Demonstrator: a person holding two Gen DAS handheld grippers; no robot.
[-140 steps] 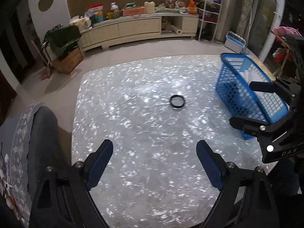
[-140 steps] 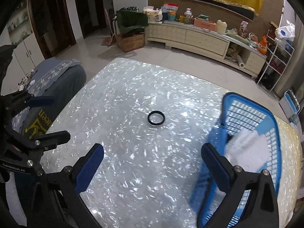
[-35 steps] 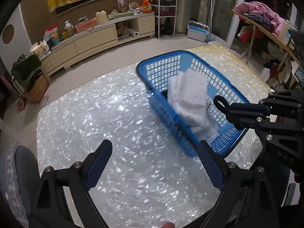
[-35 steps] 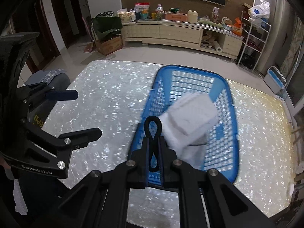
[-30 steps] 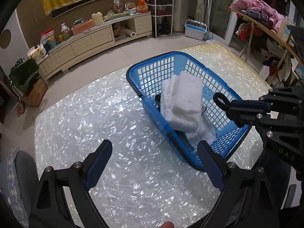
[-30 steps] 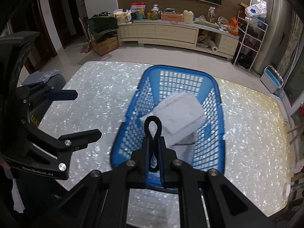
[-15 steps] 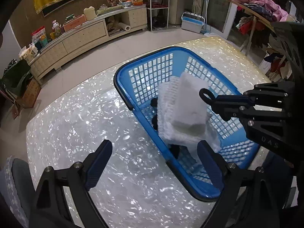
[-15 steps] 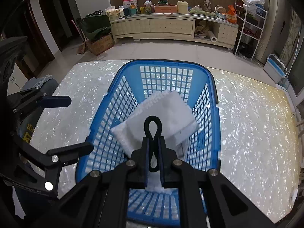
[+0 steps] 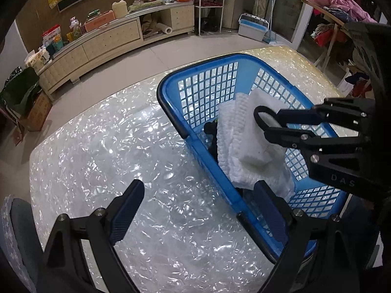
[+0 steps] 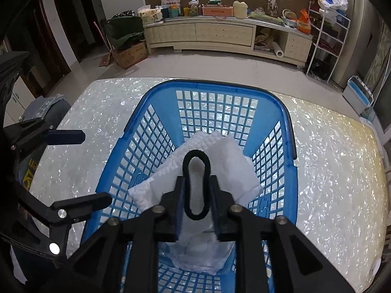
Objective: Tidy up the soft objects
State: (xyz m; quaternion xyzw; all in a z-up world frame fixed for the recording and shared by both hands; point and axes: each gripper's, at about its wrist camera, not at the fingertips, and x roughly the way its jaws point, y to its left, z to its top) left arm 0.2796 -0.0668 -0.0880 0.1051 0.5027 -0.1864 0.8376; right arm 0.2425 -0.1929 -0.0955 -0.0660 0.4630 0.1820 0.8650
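Note:
My right gripper [image 10: 196, 190] is shut on a black hair tie [image 10: 186, 166], which it pinches into a long loop above the blue basket [image 10: 246, 90]. Folded white towels [image 10: 234, 161] lie in the basket below the loop. In the left wrist view the right gripper [image 9: 281, 124] holds the hair tie [image 9: 257, 118] over the towels [image 9: 234, 146] inside the basket [image 9: 171, 107]. My left gripper [image 9: 198, 210] is open and empty, low over the table, its right finger by the basket's near wall. Something dark [image 9: 210, 129] lies under the towels.
The basket stands on a shiny pearl-patterned table [image 9: 122, 146]. A grey cushioned chair [image 10: 46, 107] is at the table's left edge. A long cream sideboard [image 10: 220, 34] and a wire shelf rack [image 10: 327, 36] stand across the floor beyond the table.
My right gripper has carried the hair tie from the table to above the basket and its jaws have eased a little, widening the loop. The left gripper has swung towards the basket.

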